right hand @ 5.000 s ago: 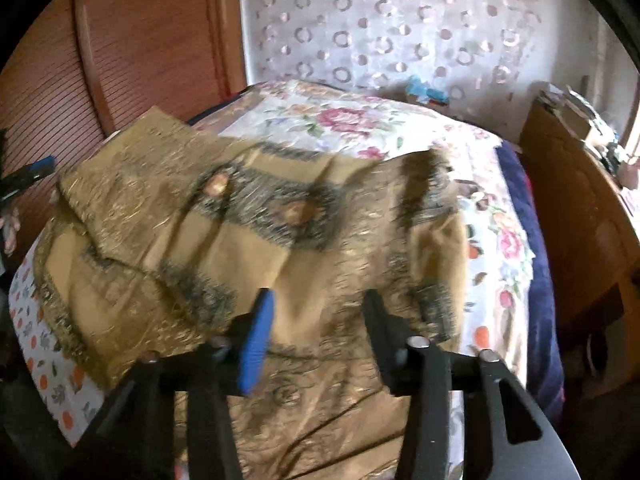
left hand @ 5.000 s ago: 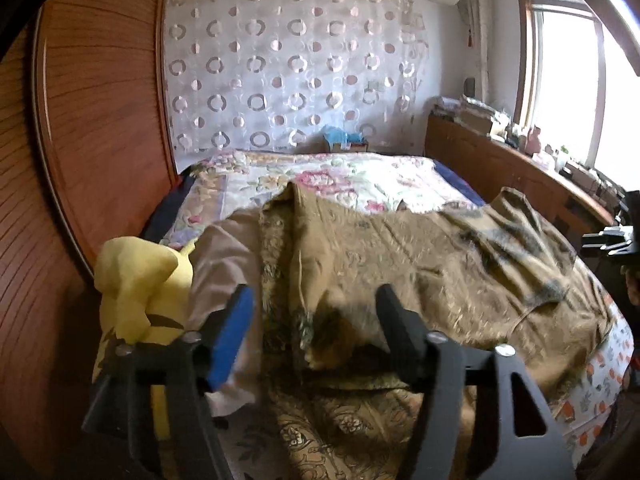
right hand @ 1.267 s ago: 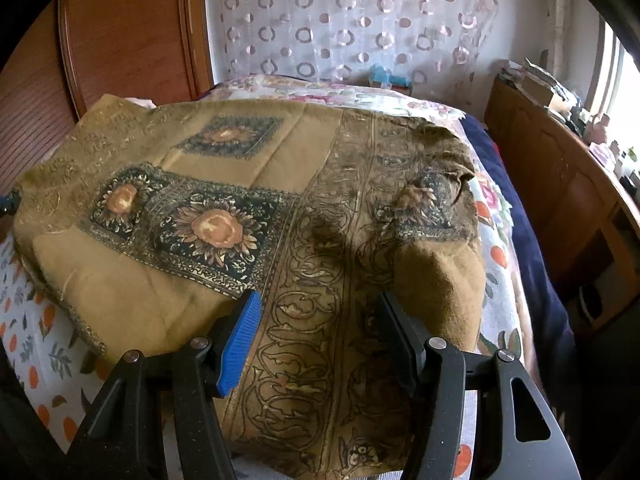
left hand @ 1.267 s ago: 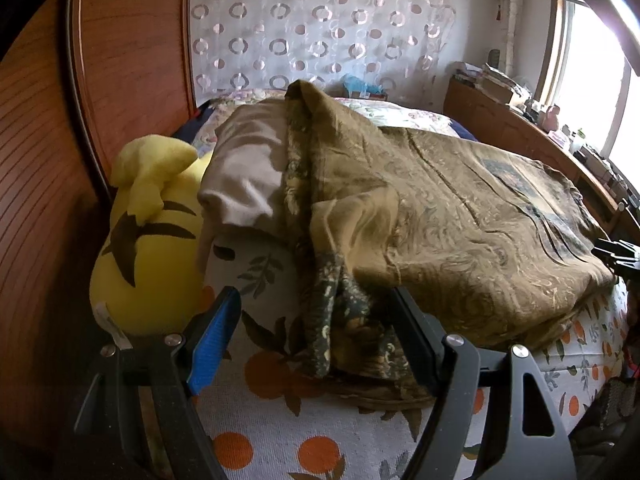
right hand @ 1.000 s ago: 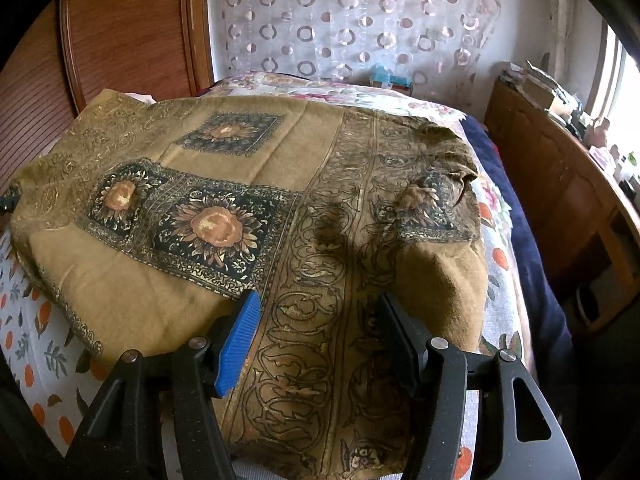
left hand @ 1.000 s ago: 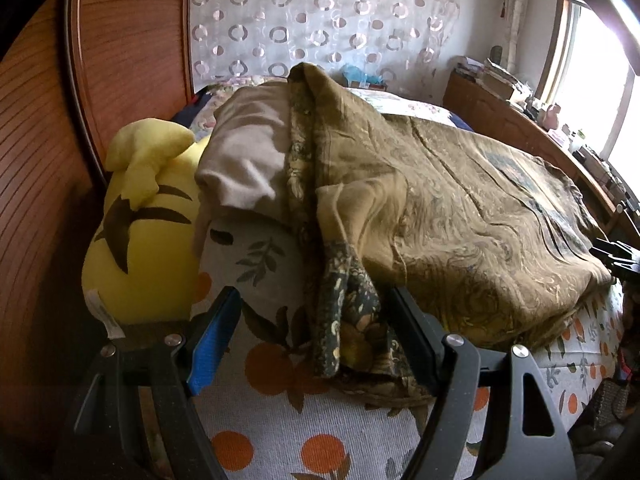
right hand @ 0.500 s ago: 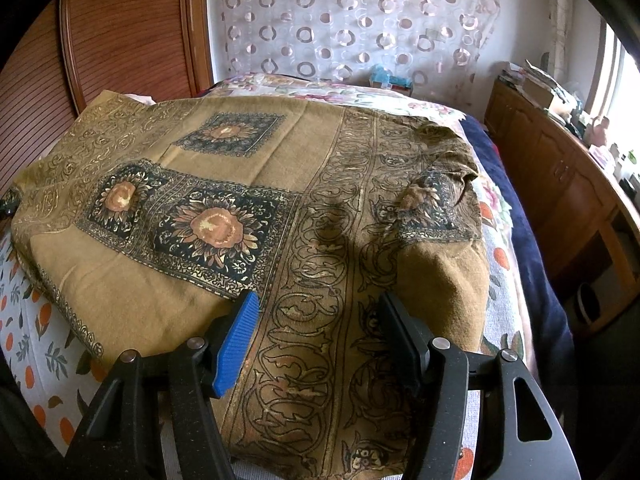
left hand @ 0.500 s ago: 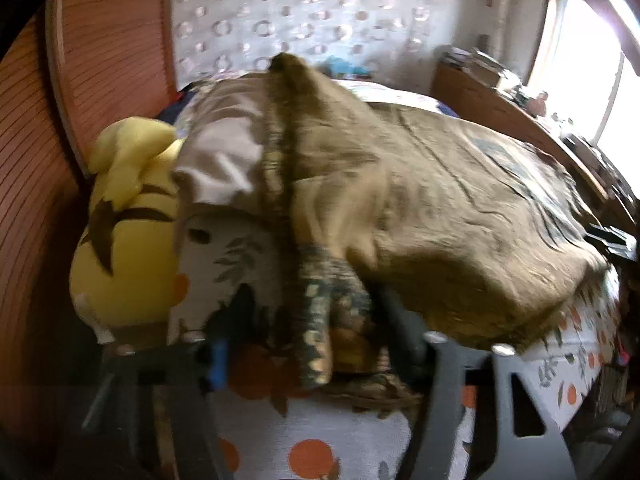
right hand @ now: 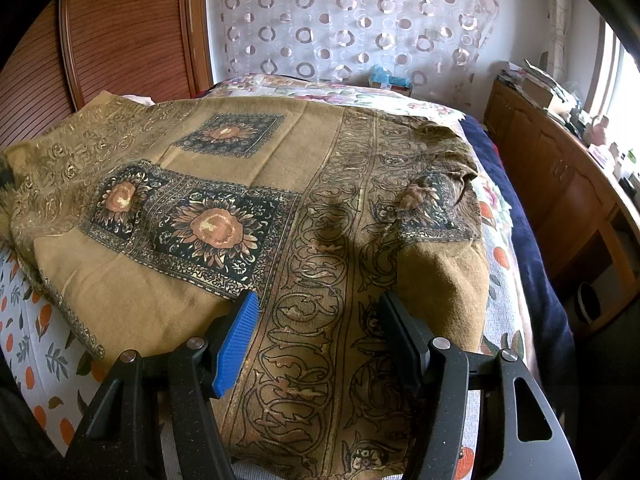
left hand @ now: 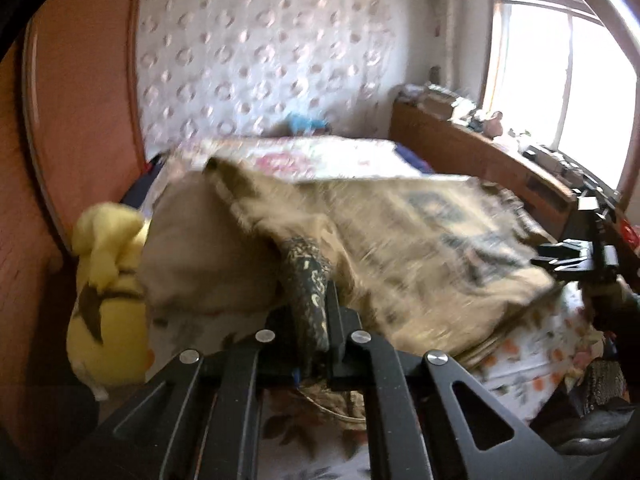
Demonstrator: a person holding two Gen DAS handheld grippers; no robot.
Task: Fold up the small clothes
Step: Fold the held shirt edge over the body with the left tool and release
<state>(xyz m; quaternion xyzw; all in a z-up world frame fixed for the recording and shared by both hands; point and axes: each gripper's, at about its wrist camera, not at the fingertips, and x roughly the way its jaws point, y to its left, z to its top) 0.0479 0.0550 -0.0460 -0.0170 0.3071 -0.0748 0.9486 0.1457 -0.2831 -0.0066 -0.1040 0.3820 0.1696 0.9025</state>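
Observation:
A large brown cloth (right hand: 280, 184) with dark sunflower panels and scroll borders lies spread over the bed. In the left wrist view it (left hand: 420, 248) drapes over a beige pillow (left hand: 200, 248). My left gripper (left hand: 314, 320) is shut on a dark patterned corner of the cloth and holds it lifted. My right gripper (right hand: 316, 332) is open, its jaws wide apart just above the cloth's near border, holding nothing. The right gripper also shows at the right edge of the left wrist view (left hand: 576, 256).
A yellow plush toy (left hand: 108, 300) lies beside the pillow by the wooden headboard (left hand: 80, 120). The bed sheet (right hand: 28, 344) has an orange-fruit print. A wooden cabinet (right hand: 560, 184) with clutter runs along the right wall under the window.
My left gripper has closed on the cloth's dark corner and lifted it, with motion blur. The right gripper has stayed open in about the same place.

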